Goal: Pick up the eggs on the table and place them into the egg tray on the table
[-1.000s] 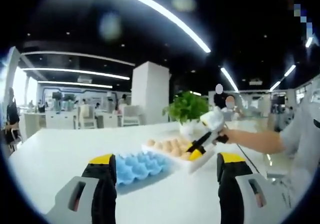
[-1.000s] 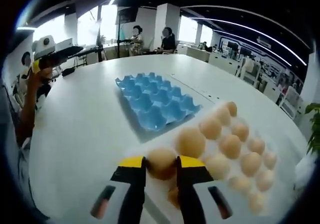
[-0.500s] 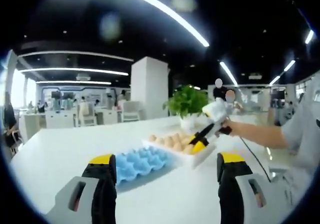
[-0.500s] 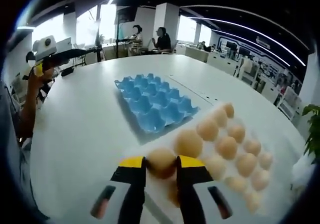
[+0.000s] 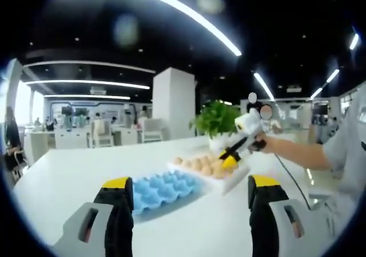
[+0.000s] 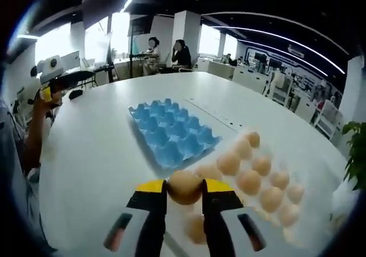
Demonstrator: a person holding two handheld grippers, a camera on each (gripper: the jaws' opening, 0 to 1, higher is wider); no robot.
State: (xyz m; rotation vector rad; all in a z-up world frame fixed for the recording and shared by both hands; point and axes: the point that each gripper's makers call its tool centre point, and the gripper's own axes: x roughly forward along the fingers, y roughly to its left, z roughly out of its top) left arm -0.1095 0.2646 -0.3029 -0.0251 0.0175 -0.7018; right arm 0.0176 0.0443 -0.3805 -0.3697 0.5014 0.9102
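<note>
Egg [image 6: 184, 186] clamped between the yellow-tipped fingers of the right gripper [image 6: 184, 189], seen at 6 o'clock in the right gripper view. It sits above the near end of the white tray [image 6: 320, 222] that carries the remaining eggs [image 6: 260, 180]; that batch runs from centre toward 4 o'clock, in rough rows.

Blue egg tray [image 6: 169, 134] lies on the white tabletop [image 6: 91, 165] just beyond the held egg, toward 11 o'clock from it. All visible cups are bare. Its near corner is just beside the white tray; whether the two touch, I cannot tell.

At 9 o'clock in the same view, the left gripper [image 6: 46, 91] is held in a hand [image 6: 50, 97] well apart from both trays, off past the tabletop edge.

Left gripper view: the left gripper's own fingers [image 5: 120, 211] rise from 7 and 5 o'clock, spread wide with nothing between them. Beyond them at centre, the blue egg tray [image 5: 163, 187] rests on the tabletop [image 5: 63, 182], with the white tray [image 5: 237, 180] of eggs [image 5: 197, 165] just beside it toward 3 o'clock. The right gripper [image 5: 229, 161] hangs over the eggs there, angled down, held by a hand [image 5: 266, 145] reaching in from 3 o'clock. A green potted plant [image 5: 216, 119] stands behind the trays.

Background: open office, desks, seated people, long ceiling lights.
</note>
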